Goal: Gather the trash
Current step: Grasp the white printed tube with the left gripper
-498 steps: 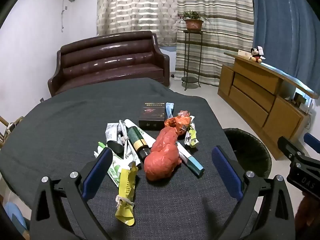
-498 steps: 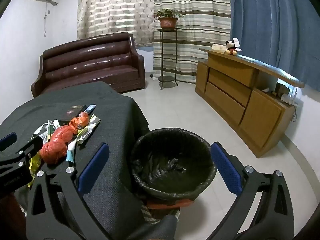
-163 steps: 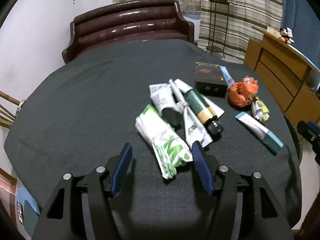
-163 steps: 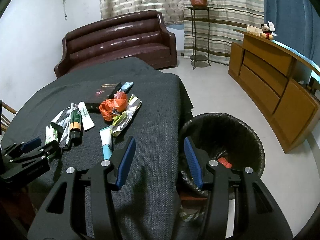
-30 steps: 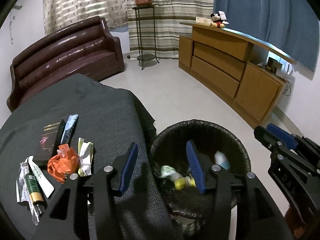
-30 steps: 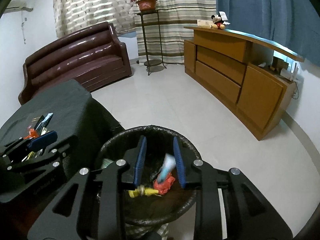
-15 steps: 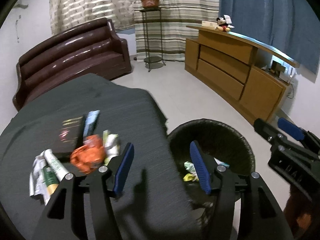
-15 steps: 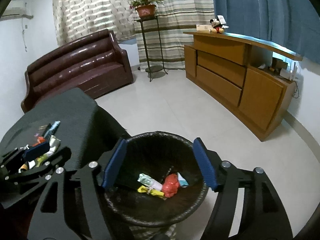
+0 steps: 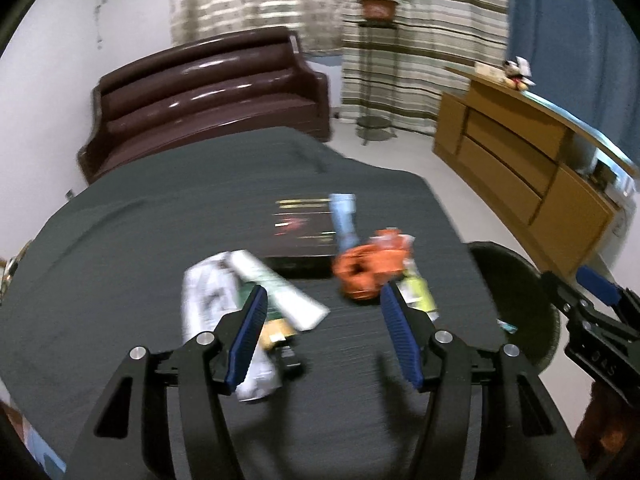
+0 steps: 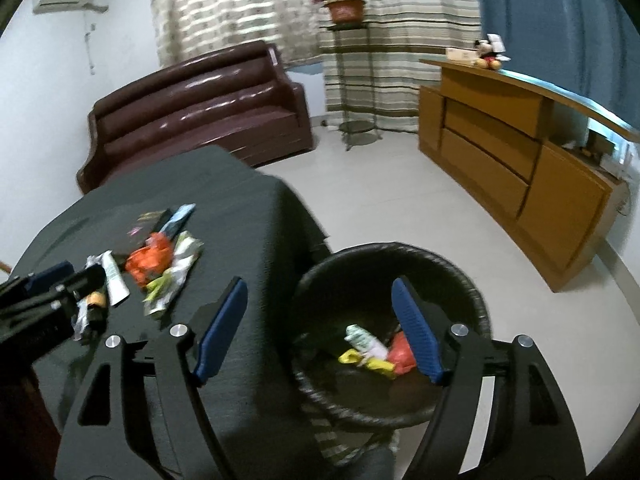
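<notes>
Blue-padded left claw (image 9: pixel 322 336): apart and empty, hanging over the near part of the surface (image 9: pixel 120 248), nothing between the pads.
Right claw (image 10: pixel 320 328): apart and empty too, its jaws having just been opening; one pad hangs over the bin, the other over the surface's edge.
Bin (image 10: pixel 460 280): black-lined, on the floor just beside the surface, right under my right claw.
Done: a green-white wrapper (image 10: pixel 362 338), a yellow wrapper (image 10: pixel 370 362) and a red bag (image 10: pixel 402 354) lie inside the bin.
Left, nearest the bin: an orange bag (image 9: pixel 370 266) with a yellow-green wrapper (image 9: pixel 418 294) touching it.
Left, further from the bin: a white tube (image 9: pixel 276 290), a crumpled white packet (image 9: pixel 208 300) and a green-and-gold bottle (image 9: pixel 276 322), bunched together just ahead of my left claw.
Left, far side: a black box (image 9: pixel 302 228) and a pale blue tube (image 9: pixel 344 218) lying against it.
Progress: by my reckoning under halfway; the bunch by my left claw looks the natural next pick.
</notes>
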Available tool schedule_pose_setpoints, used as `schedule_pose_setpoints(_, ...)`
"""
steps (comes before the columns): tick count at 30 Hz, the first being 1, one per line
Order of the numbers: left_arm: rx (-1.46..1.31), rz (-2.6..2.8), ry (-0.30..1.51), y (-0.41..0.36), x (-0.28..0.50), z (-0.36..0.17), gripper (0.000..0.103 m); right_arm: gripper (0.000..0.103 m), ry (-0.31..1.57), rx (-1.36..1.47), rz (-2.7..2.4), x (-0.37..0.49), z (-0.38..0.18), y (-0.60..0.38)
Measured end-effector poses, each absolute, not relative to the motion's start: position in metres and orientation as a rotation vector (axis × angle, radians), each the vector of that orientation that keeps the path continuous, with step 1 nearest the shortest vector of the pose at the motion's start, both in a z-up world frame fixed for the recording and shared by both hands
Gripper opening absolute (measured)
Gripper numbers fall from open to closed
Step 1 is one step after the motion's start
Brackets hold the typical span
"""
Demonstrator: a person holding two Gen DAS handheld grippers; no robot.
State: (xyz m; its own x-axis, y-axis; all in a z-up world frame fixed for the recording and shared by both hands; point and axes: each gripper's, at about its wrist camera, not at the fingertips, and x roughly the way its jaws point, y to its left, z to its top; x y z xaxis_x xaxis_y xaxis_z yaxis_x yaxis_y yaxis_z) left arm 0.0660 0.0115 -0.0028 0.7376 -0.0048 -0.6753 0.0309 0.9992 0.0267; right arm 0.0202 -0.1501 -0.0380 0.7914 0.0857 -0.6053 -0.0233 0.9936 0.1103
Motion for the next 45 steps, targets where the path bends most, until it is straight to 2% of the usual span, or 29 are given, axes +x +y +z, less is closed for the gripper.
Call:
schedule_pose_setpoints(10, -0.039, 0.116, 0.789, 0.077, 0.069, -0.018, 0.058, 0.073, 0.683, 0.028, 0.146, 0.014, -0.037, -0.1)
schedule_pose_setpoints(24, -0.093, 0.116, 0.876, 0.095, 0.085, -0.036, 0.058, 0.073, 0.717, 0.027, 0.181, 0.02, -0.043, -0.079)
schedule_pose_setpoints(29, -0.095, 0.1, 0.881, 0.101, 0.084, -0.037, 0.046, 0.073, 0.717, 0.012, 0.196, 0.02, -0.043, -0.071)
schedule_pose_setpoints(35, -0.083, 0.078, 0.876, 0.098, 0.088, -0.036, 0.046, 0.073, 0.725, 0.002, 0.221, 0.023, -0.044, -0.057)
schedule_pose_setpoints(37, -0.081, 0.07, 0.877, 0.1, 0.09, -0.037, 0.04, 0.073, 0.726, -0.004, 0.229, 0.023, -0.044, -0.052)
schedule_pose_setpoints(38, -0.084, 0.058, 0.88, 0.101, 0.09, -0.038, 0.031, 0.073, 0.725, -0.006, 0.233, 0.023, -0.044, -0.05)
schedule_pose_setpoints(45, -0.057, 0.032, 0.85, 0.107, 0.081, -0.033, 0.024, 0.072, 0.725, -0.032, 0.259, 0.021, -0.043, -0.034)
